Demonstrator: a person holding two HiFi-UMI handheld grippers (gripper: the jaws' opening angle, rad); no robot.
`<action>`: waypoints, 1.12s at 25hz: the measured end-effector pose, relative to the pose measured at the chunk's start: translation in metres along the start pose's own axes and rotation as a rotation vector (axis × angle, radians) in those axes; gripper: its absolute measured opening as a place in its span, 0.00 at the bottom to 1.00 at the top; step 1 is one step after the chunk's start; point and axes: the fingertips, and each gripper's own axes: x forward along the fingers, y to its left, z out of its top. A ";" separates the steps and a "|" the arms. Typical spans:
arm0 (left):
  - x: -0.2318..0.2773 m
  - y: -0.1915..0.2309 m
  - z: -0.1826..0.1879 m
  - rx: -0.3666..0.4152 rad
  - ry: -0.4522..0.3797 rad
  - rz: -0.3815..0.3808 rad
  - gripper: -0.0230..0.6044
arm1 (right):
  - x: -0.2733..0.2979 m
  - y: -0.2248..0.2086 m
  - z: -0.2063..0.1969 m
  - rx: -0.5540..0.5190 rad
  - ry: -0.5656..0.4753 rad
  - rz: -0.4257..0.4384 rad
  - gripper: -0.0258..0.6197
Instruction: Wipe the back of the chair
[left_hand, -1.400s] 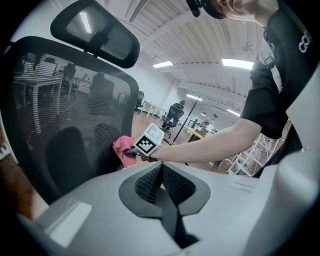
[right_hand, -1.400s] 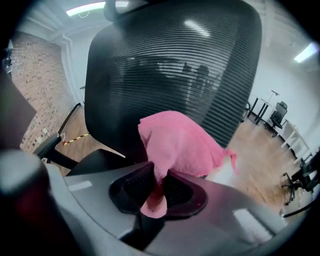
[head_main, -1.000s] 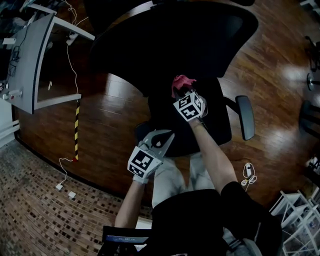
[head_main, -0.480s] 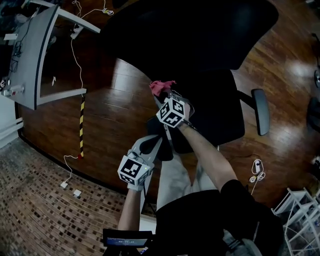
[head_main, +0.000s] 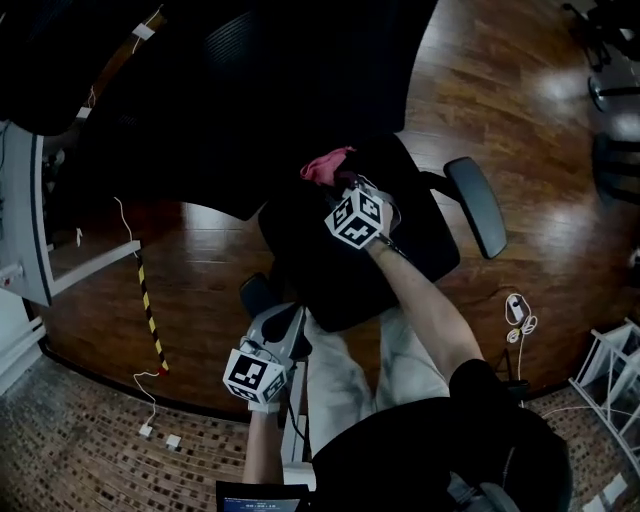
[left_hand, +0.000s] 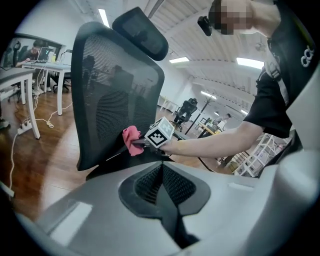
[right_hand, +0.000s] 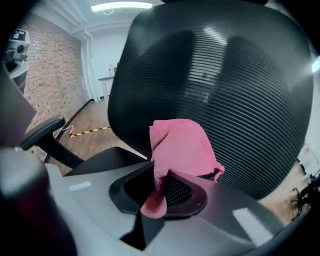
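Cloth (right_hand: 180, 147) pinched in right gripper (right_hand: 159, 190) presses chair back (right_hand: 240, 90); left gripper (left_hand: 162, 172) closed, empty.

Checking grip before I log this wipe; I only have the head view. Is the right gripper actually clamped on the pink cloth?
Observer: Yes. In the right gripper view the right gripper has its jaws shut on the pink cloth, with a fold of it running between them.
Operator: Is the cloth on the mesh?
Observer: It looks so. The left gripper view shows it against the lower part of the mesh backrest, on the face toward the seat, well below the headrest.
Operator: Left gripper holding anything?
Observer: No. The left gripper has its jaws together with nothing between them.
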 end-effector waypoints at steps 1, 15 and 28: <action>0.008 -0.006 0.000 0.004 0.004 -0.009 0.02 | -0.008 -0.023 -0.014 0.028 0.012 -0.033 0.11; 0.050 -0.056 0.022 0.038 0.038 -0.065 0.02 | -0.074 -0.123 -0.056 0.271 0.021 -0.206 0.11; 0.032 -0.024 0.038 0.100 -0.011 0.000 0.02 | -0.055 0.081 0.132 -0.103 -0.231 0.188 0.11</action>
